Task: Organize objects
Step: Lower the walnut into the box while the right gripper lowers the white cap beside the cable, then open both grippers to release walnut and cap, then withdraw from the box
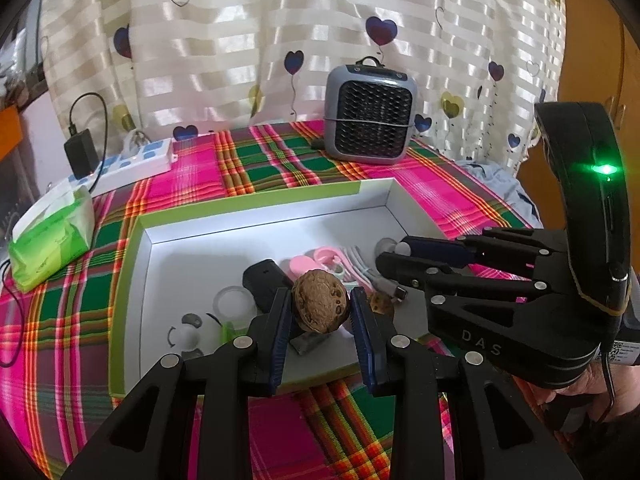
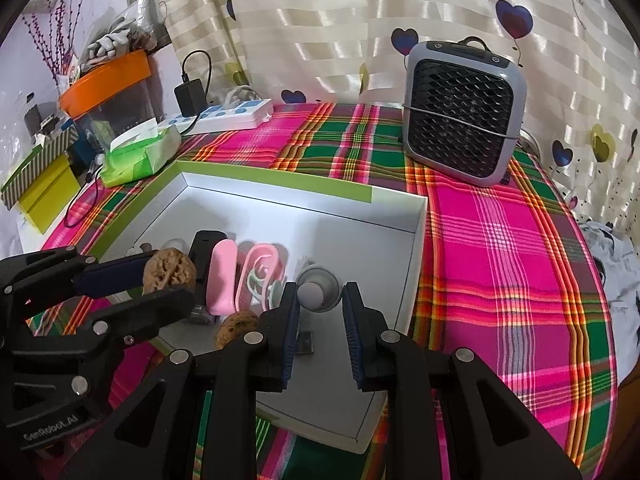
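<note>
Walnut (image 1: 319, 302), clamped between the pads of your left gripper (image 1: 320, 320), hangs over the white tray (image 1: 192, 256) (a second walnut (image 2: 236, 328) already lies there), so lower it onto bare floor while your right gripper (image 2: 320, 320) pinches the small grey cap (image 2: 311, 295).

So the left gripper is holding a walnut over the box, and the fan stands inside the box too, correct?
Not quite. The left gripper does hold the walnut over the box, but the fan stands outside it, on the plaid cloth behind the box's far corner. The right wrist view shows this clearly.
</note>
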`<state>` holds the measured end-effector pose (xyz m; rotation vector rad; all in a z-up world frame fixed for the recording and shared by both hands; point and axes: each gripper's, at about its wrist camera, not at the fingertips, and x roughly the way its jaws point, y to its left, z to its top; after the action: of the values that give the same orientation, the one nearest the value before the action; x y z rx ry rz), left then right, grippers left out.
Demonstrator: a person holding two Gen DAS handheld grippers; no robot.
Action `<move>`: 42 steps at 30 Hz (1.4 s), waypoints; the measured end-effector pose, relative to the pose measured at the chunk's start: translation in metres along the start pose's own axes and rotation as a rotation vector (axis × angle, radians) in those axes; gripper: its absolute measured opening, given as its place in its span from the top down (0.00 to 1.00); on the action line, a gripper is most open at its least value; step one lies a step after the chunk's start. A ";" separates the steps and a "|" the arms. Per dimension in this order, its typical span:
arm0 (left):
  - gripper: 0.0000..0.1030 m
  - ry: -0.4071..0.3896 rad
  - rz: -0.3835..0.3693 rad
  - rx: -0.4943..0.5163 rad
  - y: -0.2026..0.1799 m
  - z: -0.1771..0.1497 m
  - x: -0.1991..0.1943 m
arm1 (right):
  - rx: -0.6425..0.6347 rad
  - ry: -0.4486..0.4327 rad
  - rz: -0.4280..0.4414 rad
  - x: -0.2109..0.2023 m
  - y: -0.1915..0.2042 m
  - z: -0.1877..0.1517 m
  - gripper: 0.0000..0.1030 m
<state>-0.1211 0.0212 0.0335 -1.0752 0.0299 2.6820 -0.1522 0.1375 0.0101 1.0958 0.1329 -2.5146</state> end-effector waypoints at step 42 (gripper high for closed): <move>0.73 -0.004 0.002 -0.047 0.000 -0.025 -0.037 | 0.016 -0.091 0.020 -0.061 0.025 -0.033 0.71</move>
<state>-0.0782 0.0102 0.0409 -1.0836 -0.0327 2.6992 -0.0824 0.1420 0.0335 0.9817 0.0755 -2.5463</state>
